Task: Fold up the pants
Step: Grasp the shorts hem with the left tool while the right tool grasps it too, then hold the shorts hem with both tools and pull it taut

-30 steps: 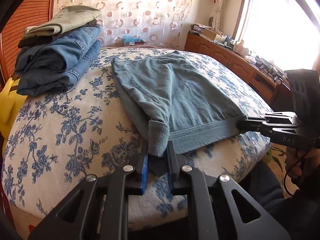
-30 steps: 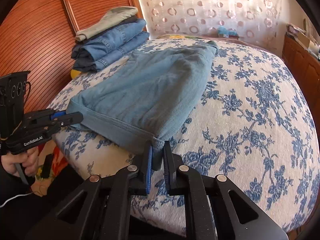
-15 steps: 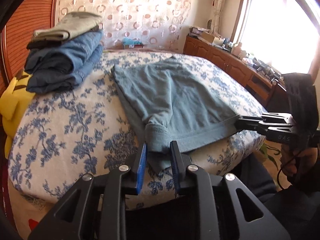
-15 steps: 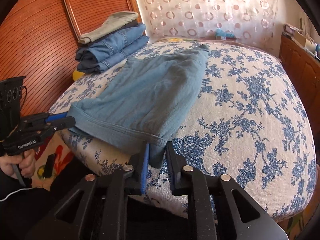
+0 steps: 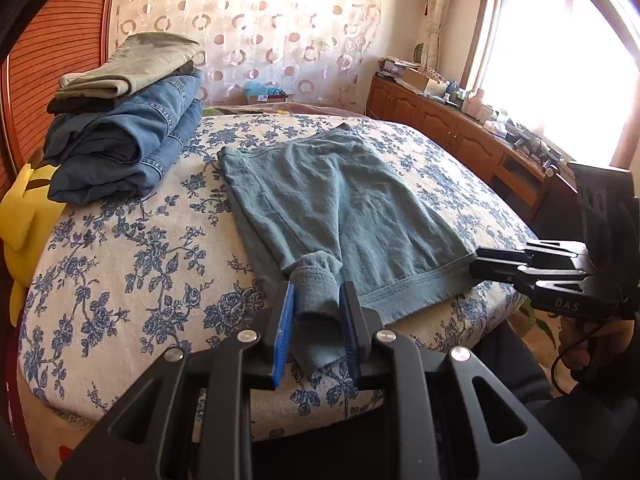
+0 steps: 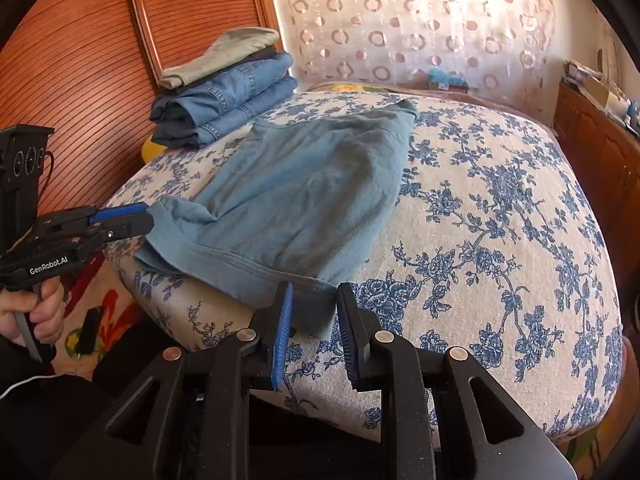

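Teal-blue pants (image 5: pixel 340 208) lie folded flat on the floral bed, also in the right wrist view (image 6: pixel 304 184). My left gripper (image 5: pixel 316 300) is open, its jaws apart around the near left hem corner, which droops loosely between them. My right gripper (image 6: pixel 314 300) is open too, with the near right hem corner lying between its fingers. Each gripper shows in the other's view: the right one (image 5: pixel 480 258) at the hem's right end, the left one (image 6: pixel 146 220) at the hem's left end.
A stack of folded jeans and khaki pants (image 5: pixel 120 128) sits at the bed's far left. A yellow cushion (image 5: pixel 24 216) lies beside it. The wooden slatted wall (image 6: pixel 80 60) is on the left, and a cluttered wooden sideboard (image 5: pixel 460 132) under the window on the right.
Both grippers have opened and let go of the hem corners. Both have pulled back a little toward the bed's near edge, and the hem now rests on the bed.
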{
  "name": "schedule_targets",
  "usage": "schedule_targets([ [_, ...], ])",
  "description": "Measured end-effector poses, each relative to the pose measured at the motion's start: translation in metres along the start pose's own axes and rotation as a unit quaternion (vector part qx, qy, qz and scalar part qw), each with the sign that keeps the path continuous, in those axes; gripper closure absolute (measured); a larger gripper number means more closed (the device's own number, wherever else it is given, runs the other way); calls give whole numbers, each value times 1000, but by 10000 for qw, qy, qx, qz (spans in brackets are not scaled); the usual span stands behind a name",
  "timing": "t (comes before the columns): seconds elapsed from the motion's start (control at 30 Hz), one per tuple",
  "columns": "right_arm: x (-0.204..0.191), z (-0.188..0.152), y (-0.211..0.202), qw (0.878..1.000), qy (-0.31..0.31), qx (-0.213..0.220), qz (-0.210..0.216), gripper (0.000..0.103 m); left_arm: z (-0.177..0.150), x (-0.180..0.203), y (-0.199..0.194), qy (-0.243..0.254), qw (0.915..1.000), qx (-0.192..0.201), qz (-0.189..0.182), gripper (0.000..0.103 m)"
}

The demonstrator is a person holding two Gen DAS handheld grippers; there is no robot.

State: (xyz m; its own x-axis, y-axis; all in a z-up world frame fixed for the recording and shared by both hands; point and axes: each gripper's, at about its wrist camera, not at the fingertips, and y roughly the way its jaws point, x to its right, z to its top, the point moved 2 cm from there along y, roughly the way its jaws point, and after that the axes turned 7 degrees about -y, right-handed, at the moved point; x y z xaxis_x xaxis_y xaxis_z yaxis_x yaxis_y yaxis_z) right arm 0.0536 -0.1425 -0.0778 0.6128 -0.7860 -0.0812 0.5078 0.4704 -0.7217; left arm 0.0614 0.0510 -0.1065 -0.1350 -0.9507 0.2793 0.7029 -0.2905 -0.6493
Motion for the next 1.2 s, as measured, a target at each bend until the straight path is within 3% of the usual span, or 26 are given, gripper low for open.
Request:
schedule_targets([
  [0.13, 1, -1, 0, 10000, 0, -6, -1, 82, 2, 3, -9, 26, 9999, 113, -17, 81],
  [0.23, 0, -1, 1, 10000, 12, -11, -3, 82, 6, 3, -12, 75, 9998, 184, -19, 73],
  [0.43, 1, -1, 2, 10000, 4, -12, -1, 81, 5, -3, 12, 36, 10000, -64, 51, 73],
  [0.57, 4, -2, 4, 10000, 32, -38, -1, 81, -3, -1, 12, 94, 9999, -128, 12, 91],
  [0.7, 6, -3, 7, 10000, 66, -71, 0, 81, -12, 1, 2, 108, 9997, -210, -106, 95],
  [0.93, 6, -5, 12, 9999, 108, -102, 42, 81, -22, -9, 9, -28, 9991, -409, 66, 94],
  [1.03, 6, -5, 12, 9999, 96, -118, 29, 80, -22, -7, 10, 11, 9990, -413, 184, 89],
  [1.1, 5, -5, 12, 9999, 91, -112, 11, 79, -23, -7, 12, 49, 9984, -474, 300, 78],
  [1.2, 5, -7, 13, 9999, 92, -130, -16, 77, -25, -12, 15, -30, 9985, -480, 263, 72],
])
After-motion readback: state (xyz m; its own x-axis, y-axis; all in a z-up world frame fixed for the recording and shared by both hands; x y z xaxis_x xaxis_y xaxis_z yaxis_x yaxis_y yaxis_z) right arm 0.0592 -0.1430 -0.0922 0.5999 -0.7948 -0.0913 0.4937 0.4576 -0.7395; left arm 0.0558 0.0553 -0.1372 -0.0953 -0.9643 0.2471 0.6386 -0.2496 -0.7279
